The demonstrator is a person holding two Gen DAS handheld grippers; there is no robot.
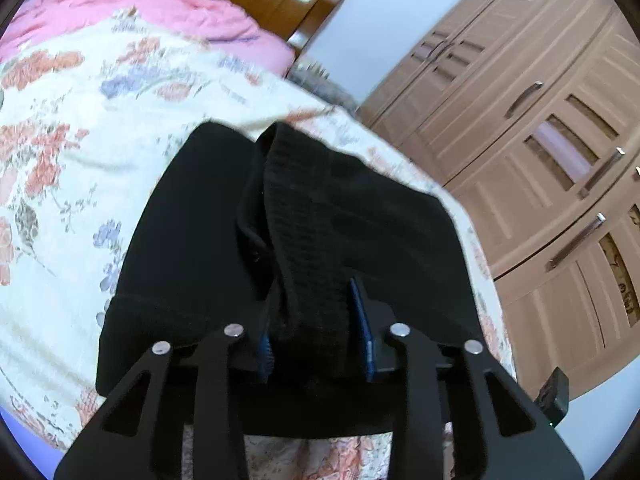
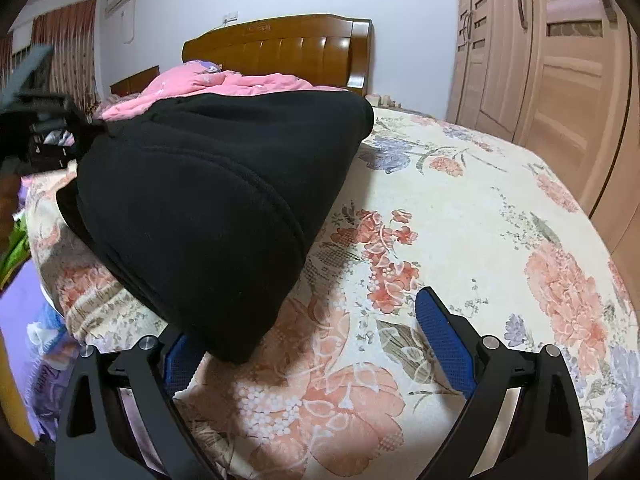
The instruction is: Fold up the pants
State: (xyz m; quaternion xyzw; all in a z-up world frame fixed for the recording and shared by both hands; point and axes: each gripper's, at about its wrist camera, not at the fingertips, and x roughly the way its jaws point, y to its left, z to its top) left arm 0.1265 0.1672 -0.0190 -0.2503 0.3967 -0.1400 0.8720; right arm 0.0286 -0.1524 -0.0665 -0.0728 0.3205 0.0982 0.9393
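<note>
Black pants (image 1: pixel 224 216) lie folded in a bundle on the floral bedspread (image 1: pixel 60 168). My left gripper (image 1: pixel 316 328) is shut on the ribbed waistband of the pants, the cloth pinched between its blue pads (image 1: pixel 362 320). In the right wrist view the pants (image 2: pixel 216 200) form a thick folded stack, and the left gripper (image 2: pixel 48 136) shows at their far left end. My right gripper (image 2: pixel 316 344) is open with the near corner of the pants just inside its left pad (image 2: pixel 180 356); the right pad (image 2: pixel 444 344) stands apart over the bedspread (image 2: pixel 460 208).
A crumpled pink quilt (image 2: pixel 224 84) lies at the head of the bed by the wooden headboard (image 2: pixel 280 44). A tall wooden wardrobe (image 1: pixel 532 152) stands along the bed's right side. Curtains (image 2: pixel 64 40) hang at far left.
</note>
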